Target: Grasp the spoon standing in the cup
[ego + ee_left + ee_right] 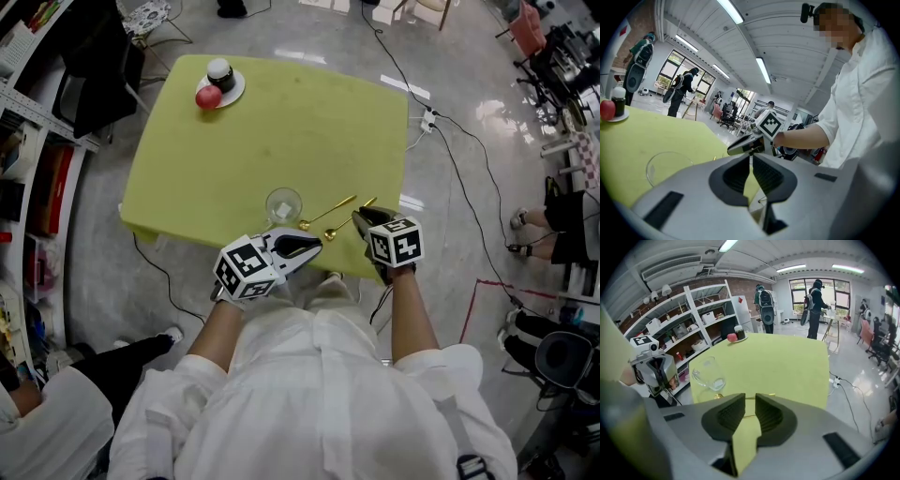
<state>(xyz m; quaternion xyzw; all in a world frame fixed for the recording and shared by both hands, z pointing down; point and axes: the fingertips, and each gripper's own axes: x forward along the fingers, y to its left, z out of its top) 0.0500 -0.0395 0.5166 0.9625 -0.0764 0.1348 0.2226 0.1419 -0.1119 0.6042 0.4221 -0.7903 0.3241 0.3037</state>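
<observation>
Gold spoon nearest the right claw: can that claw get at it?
Probably yes: the right claw sits open right at the spoon, which lies flat on the table; the glass stands clear.

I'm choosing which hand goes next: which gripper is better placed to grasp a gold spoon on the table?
Likely right: the right gripper has the handle of a spoon between its open jaws. The left gripper is shut.

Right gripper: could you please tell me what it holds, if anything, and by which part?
The right gripper holds nothing: its jaws stand apart above a spoon lying on the table.
</observation>
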